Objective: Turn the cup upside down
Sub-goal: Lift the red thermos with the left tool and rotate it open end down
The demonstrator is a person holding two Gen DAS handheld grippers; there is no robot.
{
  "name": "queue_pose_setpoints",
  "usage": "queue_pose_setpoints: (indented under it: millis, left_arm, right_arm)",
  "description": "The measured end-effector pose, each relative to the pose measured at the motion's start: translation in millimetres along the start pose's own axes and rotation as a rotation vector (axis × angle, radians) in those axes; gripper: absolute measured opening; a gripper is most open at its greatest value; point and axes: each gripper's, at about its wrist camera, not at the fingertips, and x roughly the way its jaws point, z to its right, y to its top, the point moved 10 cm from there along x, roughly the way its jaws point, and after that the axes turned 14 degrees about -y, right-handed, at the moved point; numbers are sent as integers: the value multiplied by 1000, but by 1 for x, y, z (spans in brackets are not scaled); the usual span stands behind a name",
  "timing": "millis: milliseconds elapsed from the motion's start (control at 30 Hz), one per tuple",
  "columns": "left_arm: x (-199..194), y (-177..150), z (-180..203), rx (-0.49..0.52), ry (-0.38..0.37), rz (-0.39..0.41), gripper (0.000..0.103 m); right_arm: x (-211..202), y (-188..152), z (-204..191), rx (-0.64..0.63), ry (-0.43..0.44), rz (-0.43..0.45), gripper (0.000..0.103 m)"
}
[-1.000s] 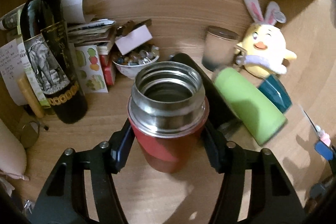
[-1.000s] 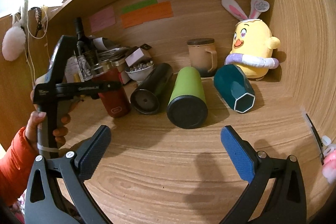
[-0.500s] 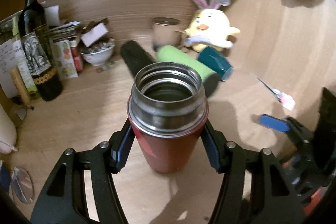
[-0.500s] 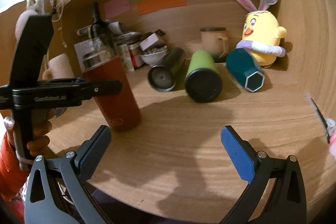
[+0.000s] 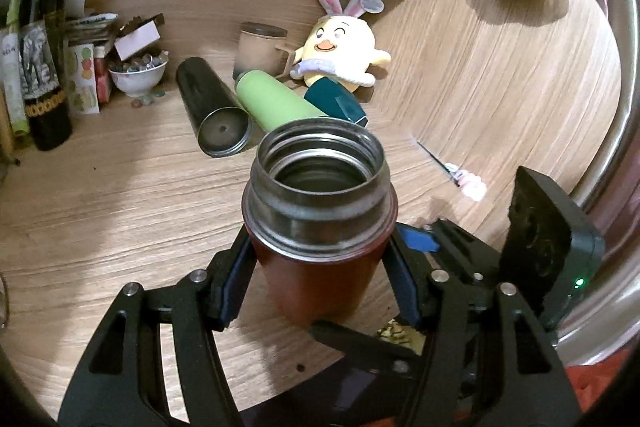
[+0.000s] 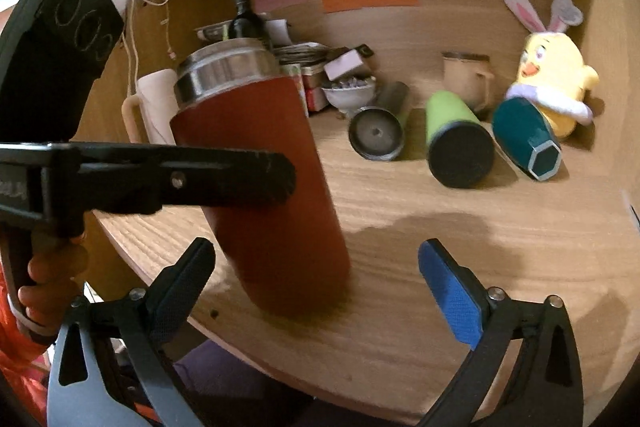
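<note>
- While the left gripper [image 5: 320,267] clamps the red steel cup [image 5: 320,227] from both sides, the cup stands mouth-up, leaning slightly, near the front edge of the wooden desk [image 5: 100,195].
- From the right wrist view, the cup [image 6: 260,179] sits between the right gripper's [image 6: 316,275] spread jaws, neither blue pad [image 6: 452,291] touching it.
- Behind lie a black tumbler [image 6: 380,131], a green tumbler [image 6: 456,139] and a teal cup [image 6: 524,139], beside a chick plush [image 6: 552,83].
</note>
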Motion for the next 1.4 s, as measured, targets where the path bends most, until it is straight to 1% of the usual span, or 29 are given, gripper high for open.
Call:
queue_pose_setpoints:
  millis: [67, 133, 200, 233, 300, 500, 600, 667, 800, 900, 1000, 1167, 1200, 1300, 1400]
  left_arm:
    - [-1, 1, -3, -14, -22, 8, 61]
    - [-1, 2, -6, -22, -42, 12, 61]
    - [-1, 2, -7, -26, -55, 15, 61]
    - [-1, 3, -8, -25, -57, 16, 61]
    - [-1, 4, -10, -20, -51, 18, 61]
    - [-1, 9, -17, -12, -31, 27, 63]
    - [-4, 13, -23, -19, -11, 43, 65]
    - [-4, 16, -31, -32, 8, 51, 69]
    - [-3, 16, -42, -86, -20, 53, 71]
    - [-3, 16, -47, -102, -31, 58, 73]
    - [-3, 14, -55, -111, 4, 60, 76]
    - [-2, 10, -63, -156, -32, 58, 78]
    - [-2, 9, -64, -156, -30, 59, 79]
    - [-1, 7, -68, -148, 9, 57, 82]
    - [0, 6, -71, -167, -3, 61, 82]
  right_arm:
    - [8, 3, -5, -11, 12, -1, 96]
    - [14, 5, -9, -12, 38, -11, 86]
    - [20, 5, -15, -23, 57, -24, 78]
    - [22, 5, -17, -28, 63, -27, 72]
    - [24, 5, -23, -34, 87, -31, 64]
    - [23, 9, -27, -60, 73, -15, 61]
    - [24, 11, -28, -67, 76, -14, 61]
    - [24, 11, -29, -73, 78, -11, 60]
    - [25, 13, -31, -86, 76, -2, 59]
    - [24, 12, -31, -86, 80, -1, 58]
    - [24, 11, -32, -89, 81, -5, 58]
    - [24, 9, -32, -84, 80, -5, 58]
    - [24, 9, -33, -84, 80, -4, 58]
    - [24, 7, -32, -82, 81, -8, 58]
    - [25, 6, -32, -75, 82, -12, 58]
